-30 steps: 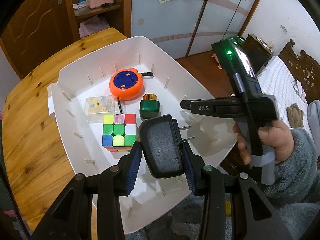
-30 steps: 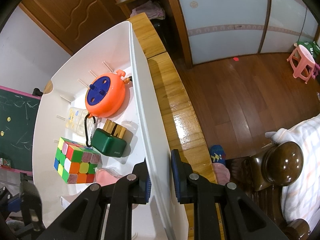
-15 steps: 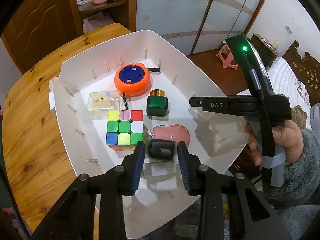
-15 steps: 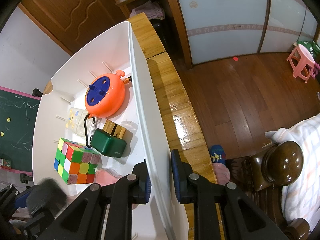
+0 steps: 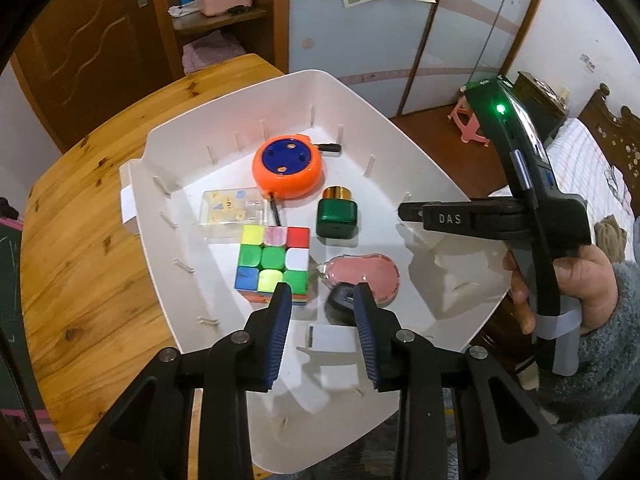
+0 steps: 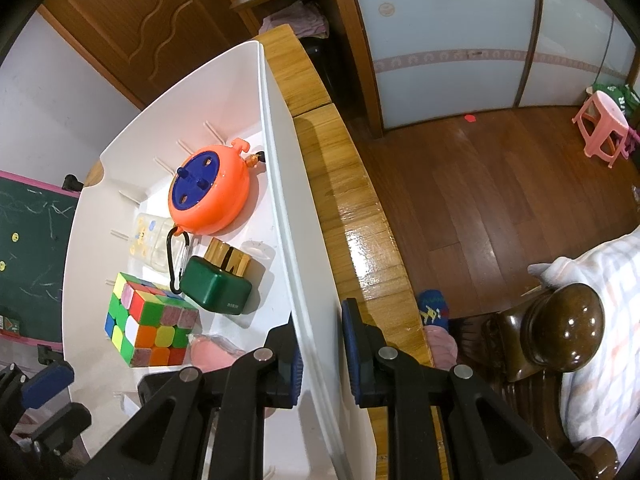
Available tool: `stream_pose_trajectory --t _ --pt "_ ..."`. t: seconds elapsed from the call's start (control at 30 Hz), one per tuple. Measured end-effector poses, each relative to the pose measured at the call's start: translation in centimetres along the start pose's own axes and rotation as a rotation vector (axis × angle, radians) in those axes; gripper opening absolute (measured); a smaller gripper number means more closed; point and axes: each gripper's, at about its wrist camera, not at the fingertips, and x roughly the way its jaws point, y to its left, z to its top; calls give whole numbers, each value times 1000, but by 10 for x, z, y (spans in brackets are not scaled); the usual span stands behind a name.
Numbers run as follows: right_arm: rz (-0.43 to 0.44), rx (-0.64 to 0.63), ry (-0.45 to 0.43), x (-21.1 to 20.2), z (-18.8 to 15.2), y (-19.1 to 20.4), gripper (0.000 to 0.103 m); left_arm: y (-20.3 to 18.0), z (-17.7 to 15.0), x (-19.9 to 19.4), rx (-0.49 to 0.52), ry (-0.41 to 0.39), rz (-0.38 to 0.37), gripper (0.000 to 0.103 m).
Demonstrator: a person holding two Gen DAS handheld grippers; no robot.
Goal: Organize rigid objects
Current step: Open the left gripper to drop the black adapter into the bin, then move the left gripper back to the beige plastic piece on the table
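Wooden table carried a white bin. Left gripper hovered released, its spread fingers empty, a small black object lying in the bin between their tips beside the pink case and cube. Right gripper straddled the bin's side wall; whether it pinched, I cannot tell.

Background only — wooden counter, brown door, pink stool on the wood floor, green chalkboard at left, bed beside a carved post.
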Motion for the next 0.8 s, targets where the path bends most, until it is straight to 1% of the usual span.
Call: stream_pose_trajectory --t 0.43,0.63,0.8 --pt "-42 3 18 4 1 4 18 16 -7 -12 -39 -4 11 36" --pt "-60 10 28 6 2 4 18 25 -15 -27 -60 -11 29 37" --pt "-71 16 41 8 2 4 18 38 -20 -44 -96 -21 55 38"
